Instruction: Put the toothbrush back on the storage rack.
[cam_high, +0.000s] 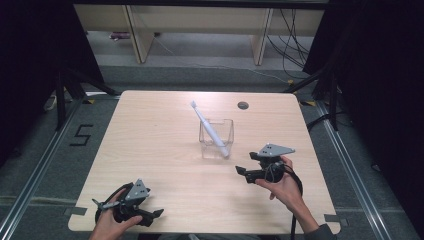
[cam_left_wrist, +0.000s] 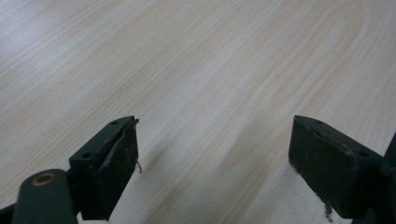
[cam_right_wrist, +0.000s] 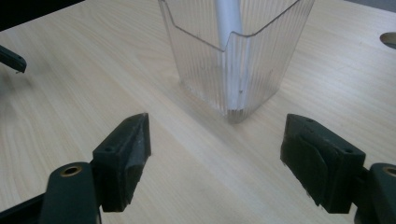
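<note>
Clear ribbed cup (cam_high: 216, 138) standing mid-worktop (cam_high: 150, 150), white toothbrush (cam_high: 210, 129) leaning inside it, head sticking up past rim toward far left. Right tool (cam_high: 242, 172) sitting near cup's right side, jaws spread, gripping nothing, bare wood lying between it and cup. Left tool (cam_high: 156, 214) resting at near left edge, well apart, jaws spread, gripping nothing. Round hole (cam_high: 243, 105) lying behind cup.

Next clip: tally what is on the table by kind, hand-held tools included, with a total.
Clear ribbed holder: 1
White toothbrush, leaning in the holder: 1
Hand-held tools, left tool and right tool, both open and holding nothing: 2
Total: 4
</note>
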